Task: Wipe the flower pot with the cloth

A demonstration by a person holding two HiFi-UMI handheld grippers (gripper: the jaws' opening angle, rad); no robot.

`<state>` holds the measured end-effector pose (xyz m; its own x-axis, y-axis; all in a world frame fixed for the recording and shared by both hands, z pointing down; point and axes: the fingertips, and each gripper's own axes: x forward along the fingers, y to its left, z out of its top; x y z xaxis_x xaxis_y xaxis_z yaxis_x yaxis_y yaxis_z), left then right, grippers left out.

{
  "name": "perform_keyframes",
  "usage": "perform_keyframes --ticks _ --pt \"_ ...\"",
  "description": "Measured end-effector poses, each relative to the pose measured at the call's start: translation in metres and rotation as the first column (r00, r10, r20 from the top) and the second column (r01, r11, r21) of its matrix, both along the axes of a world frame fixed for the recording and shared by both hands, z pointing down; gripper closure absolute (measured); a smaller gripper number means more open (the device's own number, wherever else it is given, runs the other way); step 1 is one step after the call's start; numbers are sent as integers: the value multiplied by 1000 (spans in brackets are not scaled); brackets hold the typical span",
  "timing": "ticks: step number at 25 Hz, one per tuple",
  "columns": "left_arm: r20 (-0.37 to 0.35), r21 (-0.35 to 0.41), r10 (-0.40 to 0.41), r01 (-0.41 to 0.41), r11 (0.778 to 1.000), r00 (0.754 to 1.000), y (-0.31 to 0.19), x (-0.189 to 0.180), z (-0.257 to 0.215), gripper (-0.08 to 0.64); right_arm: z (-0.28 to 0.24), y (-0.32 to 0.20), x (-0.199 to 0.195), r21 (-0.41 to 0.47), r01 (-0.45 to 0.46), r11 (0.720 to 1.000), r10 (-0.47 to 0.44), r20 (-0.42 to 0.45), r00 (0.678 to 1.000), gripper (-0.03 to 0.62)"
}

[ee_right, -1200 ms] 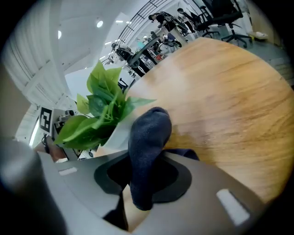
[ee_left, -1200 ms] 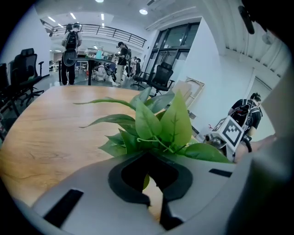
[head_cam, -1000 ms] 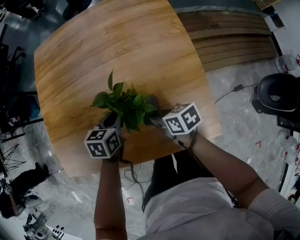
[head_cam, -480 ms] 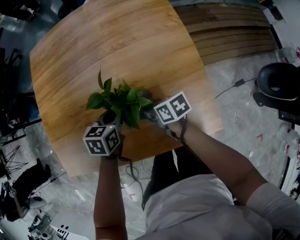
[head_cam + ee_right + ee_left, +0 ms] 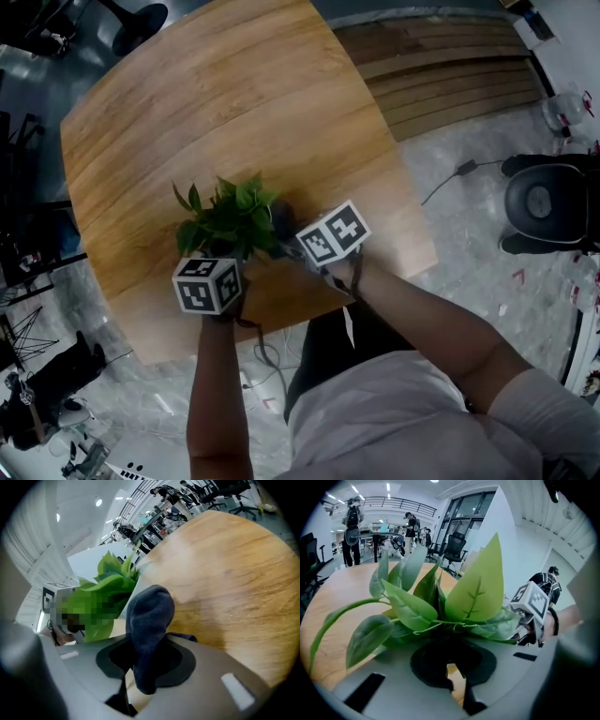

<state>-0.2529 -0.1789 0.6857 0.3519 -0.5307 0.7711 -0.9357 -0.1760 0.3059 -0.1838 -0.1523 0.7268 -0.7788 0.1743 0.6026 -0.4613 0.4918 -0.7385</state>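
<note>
The cloth (image 5: 147, 630), a dark blue fold, is clamped between the fingers of the right gripper (image 5: 133, 688) and stands up out of them beside the plant (image 5: 228, 218). In the head view it lies against the plant's right side, over the tabletop (image 5: 234, 103).

The left gripper (image 5: 457, 686) sits at the plant's near side. Its fingers are almost together, with only a thin tan slit between them. Leaves fill the view above them, so what they pinch is unclear. The flower pot is hidden beneath the foliage, near the tabletop's front edge, between the two grippers.

A black chair (image 5: 542, 202) and a cable (image 5: 448, 180) are on the floor to the right, well apart from the tabletop.
</note>
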Motion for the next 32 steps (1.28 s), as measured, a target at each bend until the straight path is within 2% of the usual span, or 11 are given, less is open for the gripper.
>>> perform_keyframes --ticks 6,11,16,26,32 --pt "8 -20 60 -59 998 998 -12 7 2 555 31 -17 -8 -56 -39 998 38 -20 999 492" --pt "4 -75 88 -88 993 996 -14 8 4 555 -1 -14 -4 -54 -59 997 61 37 997 492" --pt "3 -120 92 -91 989 996 -16 12 -1 555 -33 -13 0 -25 -56 998 58 69 996 492" --pt "0 -147 103 -102 984 995 -18 27 4 555 33 -38 3 -75 -130 989 130 2 991 492" --pt "-5 -154 70 -70 986 998 -16 24 5 555 -9 -31 6 -47 -116 992 118 37 992 492"
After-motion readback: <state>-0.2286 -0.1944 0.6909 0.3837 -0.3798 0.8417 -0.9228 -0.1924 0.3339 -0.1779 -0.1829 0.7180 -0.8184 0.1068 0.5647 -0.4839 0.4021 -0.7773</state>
